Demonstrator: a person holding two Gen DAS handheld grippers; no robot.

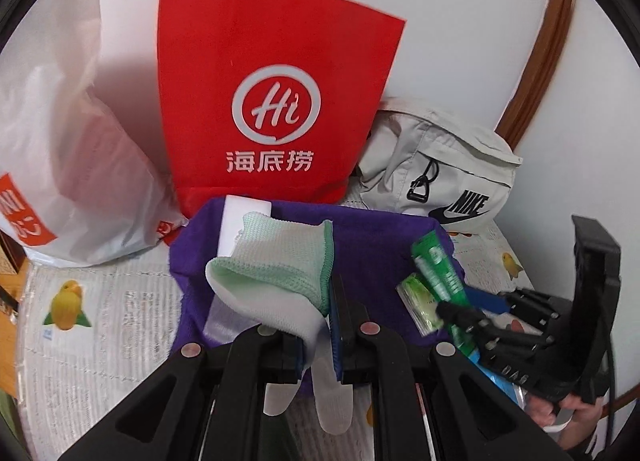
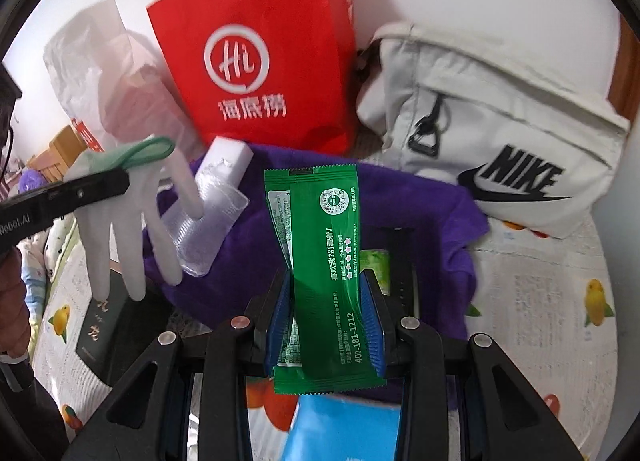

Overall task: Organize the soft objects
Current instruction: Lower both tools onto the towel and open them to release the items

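My left gripper (image 1: 318,337) is shut on a white glove with a green cuff (image 1: 276,277), held above a purple cloth (image 1: 372,245). The glove's fingers hang down between the jaws; it also shows in the right wrist view (image 2: 132,217), dangling from the left gripper. My right gripper (image 2: 326,313) is shut on green sachets (image 2: 324,261), held upright over the purple cloth (image 2: 432,221). The right gripper and sachets (image 1: 436,273) show at the right of the left wrist view. A small light-green packet (image 1: 416,301) lies on the cloth.
A red paper bag (image 1: 276,101) stands behind the cloth, a white plastic bag (image 1: 68,165) to its left, a white Nike bag (image 1: 440,169) to its right. A white block (image 2: 228,157) and clear plastic tray (image 2: 208,221) lie on the cloth. A blue packet (image 2: 344,429) and a black box (image 2: 100,333) lie near.
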